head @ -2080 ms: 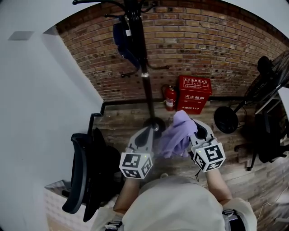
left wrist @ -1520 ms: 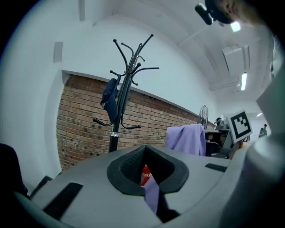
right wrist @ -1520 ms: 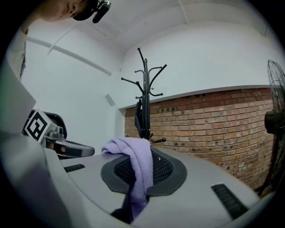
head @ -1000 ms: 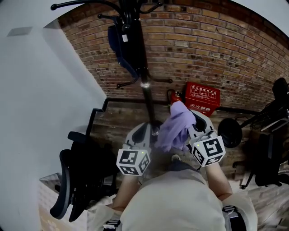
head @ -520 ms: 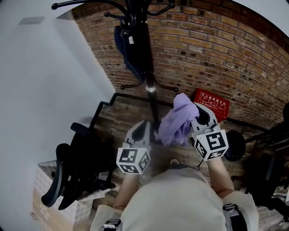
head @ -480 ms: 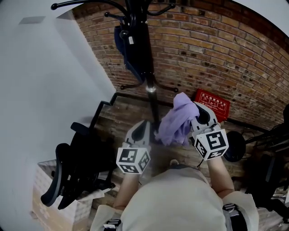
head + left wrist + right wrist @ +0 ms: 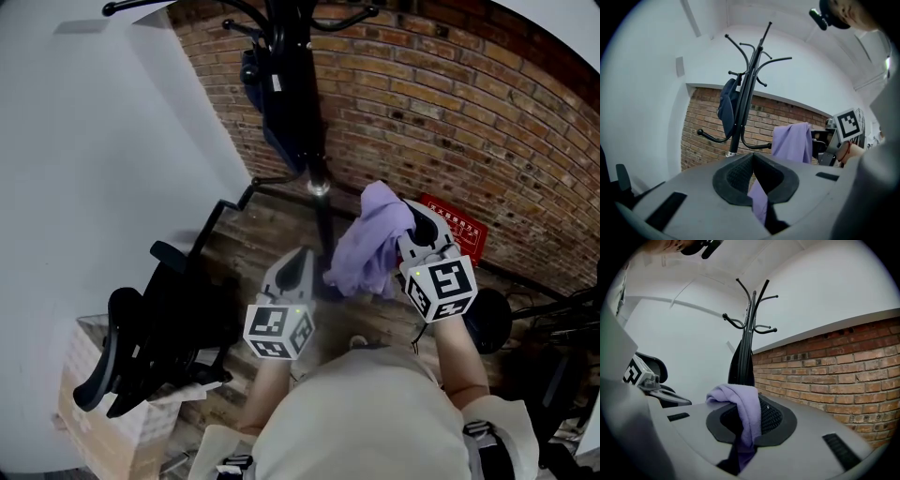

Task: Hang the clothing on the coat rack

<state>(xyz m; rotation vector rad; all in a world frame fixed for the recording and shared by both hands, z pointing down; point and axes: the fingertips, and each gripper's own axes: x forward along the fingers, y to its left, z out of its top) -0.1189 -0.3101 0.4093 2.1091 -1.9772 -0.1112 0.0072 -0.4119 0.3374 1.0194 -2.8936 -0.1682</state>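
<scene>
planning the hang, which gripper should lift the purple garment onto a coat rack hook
Right, probably. The right gripper has its jaws shut on the bunched top of the purple garment, facing the coat rack. The left gripper only pinches a trailing edge.

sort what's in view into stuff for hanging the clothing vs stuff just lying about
For the job: purple garment, coat rack, left gripper and right gripper, both clamped on the garment.
Lying about: office chair, red fire box, cardboard box.
</scene>
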